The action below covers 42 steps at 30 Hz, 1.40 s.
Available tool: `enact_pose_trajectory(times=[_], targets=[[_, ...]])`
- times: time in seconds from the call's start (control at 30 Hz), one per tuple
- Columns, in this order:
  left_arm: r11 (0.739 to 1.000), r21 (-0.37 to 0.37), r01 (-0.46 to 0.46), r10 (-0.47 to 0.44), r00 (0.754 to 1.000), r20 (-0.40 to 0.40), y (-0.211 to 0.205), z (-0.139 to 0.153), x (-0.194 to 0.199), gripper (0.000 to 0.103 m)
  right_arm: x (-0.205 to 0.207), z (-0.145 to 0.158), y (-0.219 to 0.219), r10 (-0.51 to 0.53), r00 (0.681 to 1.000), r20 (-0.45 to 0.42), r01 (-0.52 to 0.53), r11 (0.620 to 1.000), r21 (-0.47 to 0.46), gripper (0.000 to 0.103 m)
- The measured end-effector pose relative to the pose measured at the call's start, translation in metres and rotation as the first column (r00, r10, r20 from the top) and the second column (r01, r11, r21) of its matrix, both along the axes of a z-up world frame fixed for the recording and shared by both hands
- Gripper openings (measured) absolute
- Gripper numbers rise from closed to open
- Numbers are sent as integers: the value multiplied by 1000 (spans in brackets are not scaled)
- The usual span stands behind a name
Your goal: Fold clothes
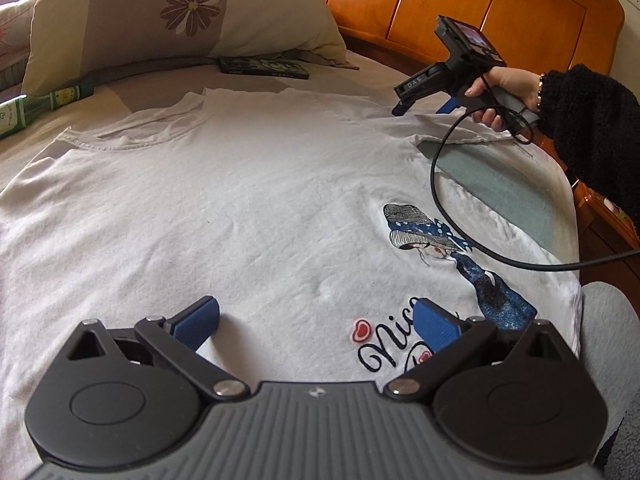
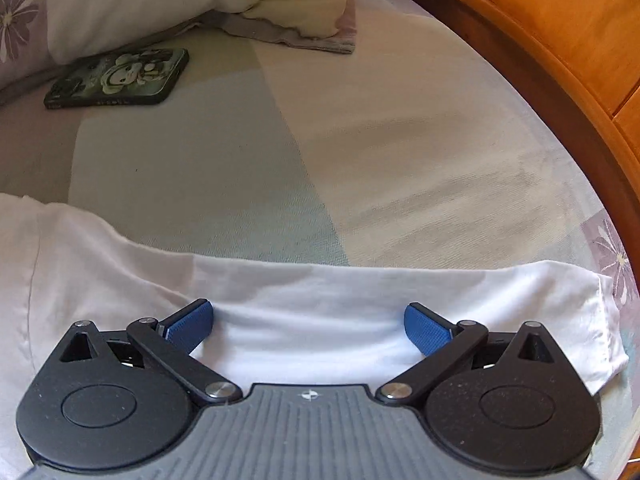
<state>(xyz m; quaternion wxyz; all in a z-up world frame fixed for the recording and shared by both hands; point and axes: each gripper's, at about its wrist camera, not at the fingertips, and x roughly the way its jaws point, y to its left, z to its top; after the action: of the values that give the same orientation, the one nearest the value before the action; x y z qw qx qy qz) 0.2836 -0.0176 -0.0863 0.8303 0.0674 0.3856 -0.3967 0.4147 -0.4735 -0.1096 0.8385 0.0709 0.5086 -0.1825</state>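
- Shirt [image 1: 248, 200] lies spread flat on the bed [image 2: 360, 140], print up.
- My left claw [image 1: 316, 320] hangs over its middle, gaping; right claw [image 2: 308, 320] gapes over the sleeve [image 2: 400, 292].
- Thin, floppy cotton I reckon, so I'd pinch a sleeve hem.

bright daylight — soft shadows | sharp focus | fisheye-bent edges

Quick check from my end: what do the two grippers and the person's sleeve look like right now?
Both grippers, left and right, are black with ribbed grey bodies, round black hubs and blue textured pads. The right one carries a small screen and a black cable. The sleeve is fuzzy black.
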Motion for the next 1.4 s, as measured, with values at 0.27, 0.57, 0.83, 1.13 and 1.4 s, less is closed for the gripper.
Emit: enact_pose_trajectory(times=[0.27, 0.57, 0.83, 1.13, 1.4], targets=[[1000, -11, 3, -3, 1000, -2, 2, 0, 2, 102, 3, 17, -3, 60, 982, 182, -53, 998, -39, 92], [1000, -6, 8, -8, 1000, 6, 1, -1, 1, 102, -4, 37, 34, 412, 897, 159, -405, 911, -74, 62], [1000, -10, 17, -17, 1000, 14, 3, -1, 0, 102, 8, 17, 65, 583, 810, 53, -573, 808, -135, 49], [1000, -9, 22, -21, 1000, 22, 2, -1, 0, 102, 7, 10, 69, 625, 774, 102, -613, 780, -130, 5], [1000, -7, 20, -19, 1000, 21, 2, -1, 0, 102, -3, 35, 51, 426, 883, 197, -403, 903, -146, 15]])
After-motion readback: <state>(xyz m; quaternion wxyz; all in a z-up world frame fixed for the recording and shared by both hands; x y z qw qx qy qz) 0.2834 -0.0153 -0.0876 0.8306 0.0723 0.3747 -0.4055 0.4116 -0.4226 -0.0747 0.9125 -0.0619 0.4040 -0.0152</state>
